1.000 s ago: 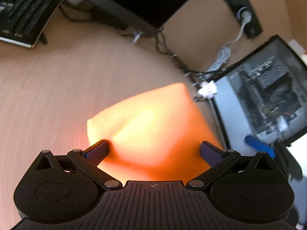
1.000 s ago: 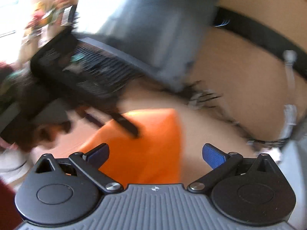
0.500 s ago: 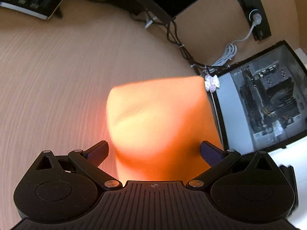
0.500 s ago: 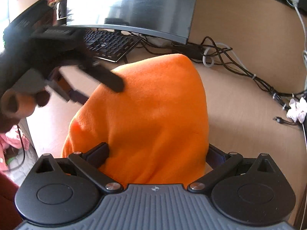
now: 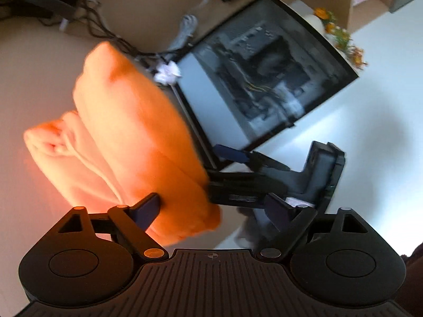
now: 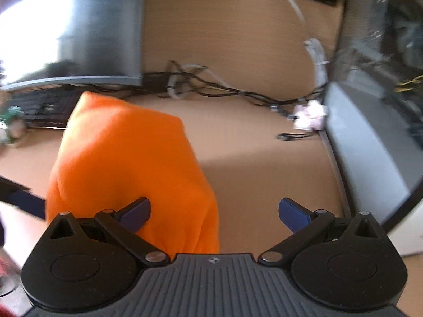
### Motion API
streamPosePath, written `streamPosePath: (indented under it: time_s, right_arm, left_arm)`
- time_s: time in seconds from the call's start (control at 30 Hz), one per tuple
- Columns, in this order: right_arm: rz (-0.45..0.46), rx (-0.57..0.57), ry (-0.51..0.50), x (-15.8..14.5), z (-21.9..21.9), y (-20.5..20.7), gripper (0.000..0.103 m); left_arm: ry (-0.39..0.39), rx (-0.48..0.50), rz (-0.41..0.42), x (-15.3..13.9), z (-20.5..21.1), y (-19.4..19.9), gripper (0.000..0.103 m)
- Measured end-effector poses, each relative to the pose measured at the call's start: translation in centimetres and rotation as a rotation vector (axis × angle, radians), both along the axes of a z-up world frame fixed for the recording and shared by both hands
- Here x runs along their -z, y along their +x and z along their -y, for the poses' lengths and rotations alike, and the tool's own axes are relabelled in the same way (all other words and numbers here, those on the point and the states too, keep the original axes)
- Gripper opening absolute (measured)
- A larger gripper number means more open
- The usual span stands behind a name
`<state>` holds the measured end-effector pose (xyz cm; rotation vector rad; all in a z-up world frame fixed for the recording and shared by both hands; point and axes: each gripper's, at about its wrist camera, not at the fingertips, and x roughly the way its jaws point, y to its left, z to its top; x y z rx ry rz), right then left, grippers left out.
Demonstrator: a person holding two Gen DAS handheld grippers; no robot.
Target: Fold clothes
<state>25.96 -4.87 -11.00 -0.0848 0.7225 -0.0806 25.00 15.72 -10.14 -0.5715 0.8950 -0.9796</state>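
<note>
In the left wrist view the left tool [image 5: 211,206] fills the bottom of the frame, its two blue-padded fingers spread wide apart. The left finger [image 5: 146,208] sits against the near edge of the orange garment [image 5: 132,137], while the other finger stands clear of the cloth at lower right centre; nothing is clamped between them. The view is rolled hard, so the surface [image 5: 34,84] runs up the left side of the frame and the glass-sided computer case [image 5: 264,79] hangs tilted across the upper right.

The garment lies folded into a thick bundle left of centre, with a paler, washed-out layer and a white drawstring [image 5: 87,161] showing on its lower left side. The right tool [image 5: 224,169] reaches in from the right of that frame, its dark fingers at the garment's right-hand edge, one blue pad showing above them. Whether they touch the cloth is too blurred to tell.

From the right wrist view the right tool [image 6: 214,211] also has its fingers wide apart. The orange garment [image 6: 127,163] rises as a mound at left centre of the frame, draped in front of the left finger and reaching down to the tool's body; the right finger [image 6: 293,214] is well apart from it over bare surface [image 6: 251,158]. A dark monitor [image 6: 71,31] stands at upper left with a keyboard [image 6: 39,108] under it, a tangle of cables [image 6: 211,84] runs along the back, and the computer case [image 6: 370,105] occupies the right edge. A dark bar with a blue pad enters at the left edge beside the garment.
</note>
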Motion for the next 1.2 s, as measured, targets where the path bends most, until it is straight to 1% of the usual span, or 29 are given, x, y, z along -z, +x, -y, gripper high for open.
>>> streamPosePath:
  time_s: [0.07, 0.13, 0.17, 0.2, 0.23, 0.27, 0.3, 0.33, 0.4, 0.5, 0.53, 0.57, 0.63, 0.67, 0.77, 0.83, 0.87, 0.9, 0.93, 1.0, 1.07, 1.17, 1.2]
  right_arm:
    - [0.007, 0.042, -0.040, -0.3, -0.8, -0.7, 0.103]
    - [0.010, 0.101, -0.103, -0.6, -1.4, -1.2, 0.103]
    - [0.010, 0.115, -0.115, -0.9, -1.4, -1.4, 0.103]
    - [0.013, 0.118, -0.105, -1.3, -1.3, -1.6, 0.103]
    - [0.018, 0.111, -0.087, -1.7, -1.1, -1.5, 0.103]
    - [0.024, 0.092, -0.090, -2.0, -1.0, -1.4, 0.103]
    - [0.030, 0.066, -0.108, -2.1, -1.1, -1.3, 0.103]
    - [0.036, 0.040, -0.126, -2.3, -1.1, -1.2, 0.103]
    - [0.044, -0.031, -0.145, -2.1, -1.1, -1.3, 0.103]
    - [0.057, -0.153, -0.126, -1.1, -0.6, -1.4, 0.103]
    - [0.065, -0.195, -0.128, -0.9, -0.4, -1.7, 0.103]
    - [0.074, -0.233, -0.135, -0.6, -0.1, -2.0, 0.103]
    - [0.097, -0.298, -0.150, -0.5, 0.4, -2.8, 0.103]
    - [0.115, -0.336, -0.153, -0.5, 0.7, -3.4, 0.103]
    - [0.169, -0.448, -0.122, -0.5, 1.9, -4.7, 0.103]
    - [0.195, -0.530, -0.037, -0.6, 2.2, -4.6, 0.103]
    - [0.212, -0.571, -0.005, -0.6, 2.0, -4.4, 0.103]
    - [0.229, -0.615, 0.011, -0.5, 1.5, -4.2, 0.103]
    - [0.239, -0.658, 0.004, -0.1, 0.8, -3.9, 0.103]
    - [0.235, -0.724, -0.033, 1.6, -0.4, -3.1, 0.103]
    - [0.193, -0.758, -0.059, 3.9, -1.1, -2.2, 0.103]
    - [0.165, -0.795, -0.081, 6.3, -1.4, -2.2, 0.103]
    - [0.162, -0.809, -0.094, 6.6, -1.6, -2.3, 0.103]
  left_arm:
    - [0.015, 0.008, -0.019, 1.0, 0.5, 0.6, 0.089]
    - [0.000, 0.002, -0.066, 2.5, 0.6, 1.2, 0.086]
    - [-0.001, -0.005, -0.089, 3.2, 0.5, 1.3, 0.080]
    - [0.016, -0.015, -0.099, 3.8, 0.4, 1.4, 0.069]
    - [0.045, -0.031, -0.107, 4.3, 0.4, 1.4, 0.066]
    - [0.075, -0.047, -0.115, 4.8, 0.3, 1.4, 0.066]
    - [0.101, -0.064, -0.124, 5.3, 0.3, 1.4, 0.070]
    - [0.118, -0.084, -0.139, 5.6, 0.4, 1.4, 0.070]
    - [0.143, -0.119, -0.149, 5.9, 0.3, 1.1, 0.075]
    - [0.169, -0.170, -0.099, 4.9, 0.5, 0.3, 0.083]
    - [0.177, -0.189, -0.081, 4.4, 0.6, 0.0, 0.083]
    - [0.186, -0.216, -0.064, 3.8, 0.7, -0.2, 0.085]
    - [0.223, -0.299, -0.045, 2.2, 0.9, -0.9, 0.086]
    - [0.234, -0.334, -0.024, 1.3, 0.9, -1.3, 0.087]
    - [0.276, -0.462, 0.105, -2.3, 0.5, -2.9, 0.088]
    - [0.255, -0.540, 0.173, -4.6, 0.5, -3.3, 0.090]
    - [0.240, -0.563, 0.192, -5.3, 0.7, -3.0, 0.095]
    - [0.234, -0.579, 0.211, -5.8, 1.2, -2.3, 0.097]
    - [0.233, -0.592, 0.225, -6.0, 1.7, -1.4, 0.097]
    - [0.264, -0.595, 0.208, -5.0, 2.4, 1.0, 0.098]
    - [0.285, -0.611, 0.172, -4.2, 2.7, 1.7, 0.098]
    - [0.316, -0.636, 0.118, -2.9, 3.2, 2.7, 0.098]
    - [0.327, -0.644, 0.100, -2.4, 3.3, 3.1, 0.099]
